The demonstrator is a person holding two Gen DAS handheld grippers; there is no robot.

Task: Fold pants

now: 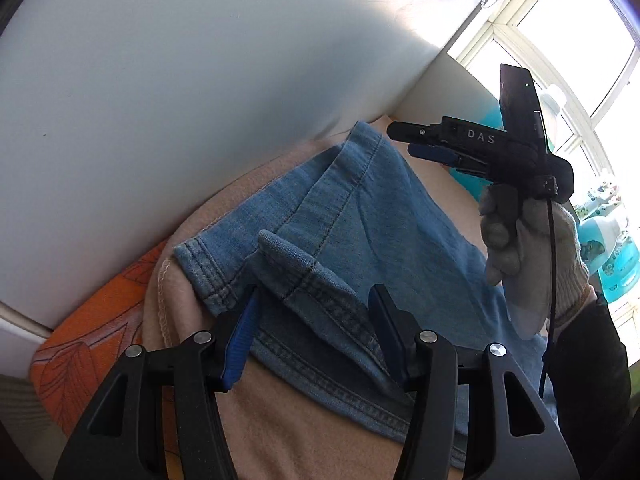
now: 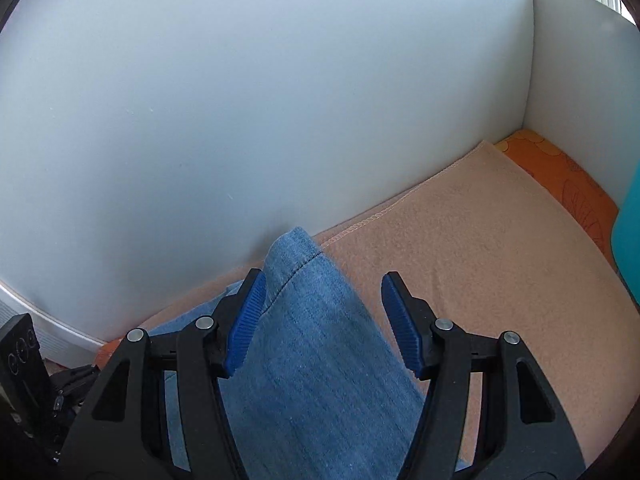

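The pants lie folded on the blanket. Your left gripper and right gripper stand apart, gripping nothing; further folds may remain.

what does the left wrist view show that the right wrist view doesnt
Only the left wrist view shows the gloved hand holding the right tongs, the window and the jeans' stitched hem. Only the right wrist view shows the wall corner and a broad bare stretch of the beige blanket. Both show the jeans, the orange patterned cloth, the white wall and open tongs with denim between them.
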